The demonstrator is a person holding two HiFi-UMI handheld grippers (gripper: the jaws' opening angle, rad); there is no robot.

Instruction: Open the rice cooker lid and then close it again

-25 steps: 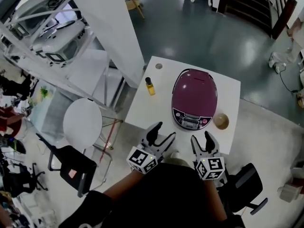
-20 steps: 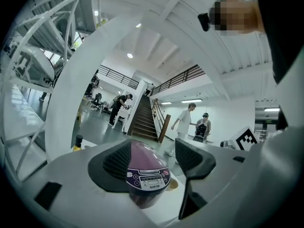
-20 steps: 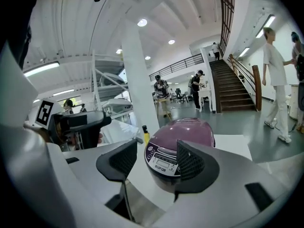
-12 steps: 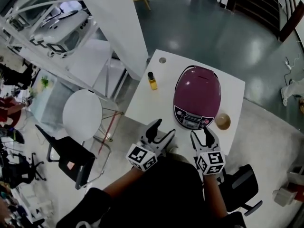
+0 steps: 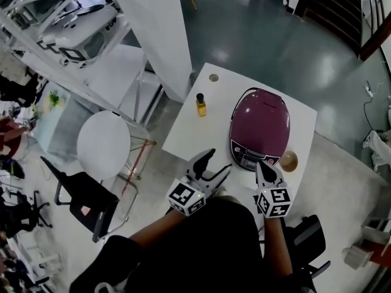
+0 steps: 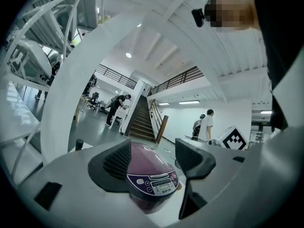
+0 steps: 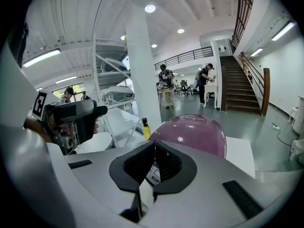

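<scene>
A purple rice cooker [image 5: 259,127] stands on the white table [image 5: 183,133] with its lid down and its control panel [image 5: 255,159] facing me. My left gripper [image 5: 219,162] hovers open just left of the panel and holds nothing. In the left gripper view the cooker [image 6: 149,175] shows between that gripper's spread jaws [image 6: 154,163]. My right gripper [image 5: 264,165] is at the panel's near edge, shut, with nothing between its jaws. In the right gripper view its pads meet [image 7: 154,160] in front of the cooker's dome [image 7: 194,132]. I cannot tell whether it touches the cooker.
A yellow bottle [image 5: 200,105] with a black cap stands left of the cooker. A small tan round bowl [image 5: 288,160] sits at its right front. A round white stool [image 5: 104,145] and a black chair [image 5: 85,206] stand left of the table, beside a white pillar [image 5: 153,35].
The right gripper's jaws went from wide open to shut. Both grippers moved forward to the cooker's front, the right one the farther.
</scene>
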